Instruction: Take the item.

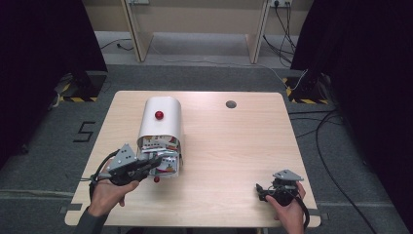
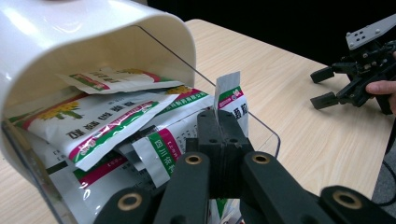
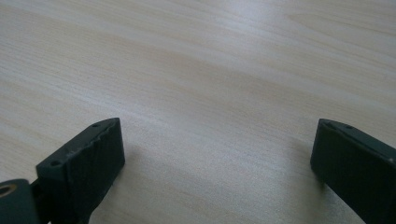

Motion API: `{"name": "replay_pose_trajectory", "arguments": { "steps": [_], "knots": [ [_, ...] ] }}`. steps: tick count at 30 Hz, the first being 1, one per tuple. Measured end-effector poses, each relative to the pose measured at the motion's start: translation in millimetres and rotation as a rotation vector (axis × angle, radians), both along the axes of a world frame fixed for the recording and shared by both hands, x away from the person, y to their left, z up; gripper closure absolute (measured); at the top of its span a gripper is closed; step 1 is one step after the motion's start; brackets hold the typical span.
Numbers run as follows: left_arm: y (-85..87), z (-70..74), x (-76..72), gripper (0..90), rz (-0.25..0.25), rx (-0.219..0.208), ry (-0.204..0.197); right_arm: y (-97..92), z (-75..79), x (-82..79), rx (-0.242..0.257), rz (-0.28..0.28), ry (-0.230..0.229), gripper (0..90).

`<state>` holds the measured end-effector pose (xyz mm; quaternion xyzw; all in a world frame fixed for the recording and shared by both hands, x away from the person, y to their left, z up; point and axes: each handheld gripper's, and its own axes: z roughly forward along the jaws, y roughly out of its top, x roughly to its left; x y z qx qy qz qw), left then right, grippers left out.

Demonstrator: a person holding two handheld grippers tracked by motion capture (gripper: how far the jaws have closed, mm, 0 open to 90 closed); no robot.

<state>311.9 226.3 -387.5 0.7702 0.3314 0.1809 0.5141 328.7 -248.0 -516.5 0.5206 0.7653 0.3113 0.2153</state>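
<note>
A white rounded container (image 1: pixel 160 119) with a red knob (image 1: pixel 159 115) lies on its side on the wooden table (image 1: pixel 229 146), its mouth toward me. Several white sachets (image 2: pixel 107 116) with green and red bands fill that mouth (image 2: pixel 93 28), spilling onto a clear flap (image 2: pixel 264 128). My left gripper (image 2: pixel 218 123) is shut on the edge of one upright sachet (image 2: pixel 229 95) at the opening; in the high view it (image 1: pixel 158 162) sits at the container's front. My right gripper (image 3: pixel 215 158) rests open over bare wood near the table's front right (image 1: pixel 260 190), with nothing between its jaws.
A small red ball (image 1: pixel 156 179) lies on the table just in front of the container. A grey round cap (image 1: pixel 231 104) is set into the tabletop at the back. Cables (image 1: pixel 321 146) trail over the floor to the right.
</note>
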Motion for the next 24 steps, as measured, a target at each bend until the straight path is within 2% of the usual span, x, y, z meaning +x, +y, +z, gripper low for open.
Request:
{"name": "replay_pose_trajectory", "arguments": {
  "steps": [11,13,18,24],
  "knots": [
    [9.2,13.9,-4.5,89.6,0.006,-0.016,-0.025,-0.2,0.0,0.2,-0.002,0.002,-0.001,3.6],
    [12.8,18.3,-5.2,89.6,0.002,-0.032,-0.028,-0.2,0.0,0.2,-0.003,0.002,-0.002,3.6],
    [21.1,28.5,-7.3,89.6,0.015,-0.021,-0.052,-0.2,-0.1,0.4,-0.004,0.003,-0.002,3.5],
    [32.7,40.6,-10.9,89.6,0.024,-0.039,-0.075,0.0,-0.1,0.4,-0.002,0.001,0.0,3.4]
  ]
}}
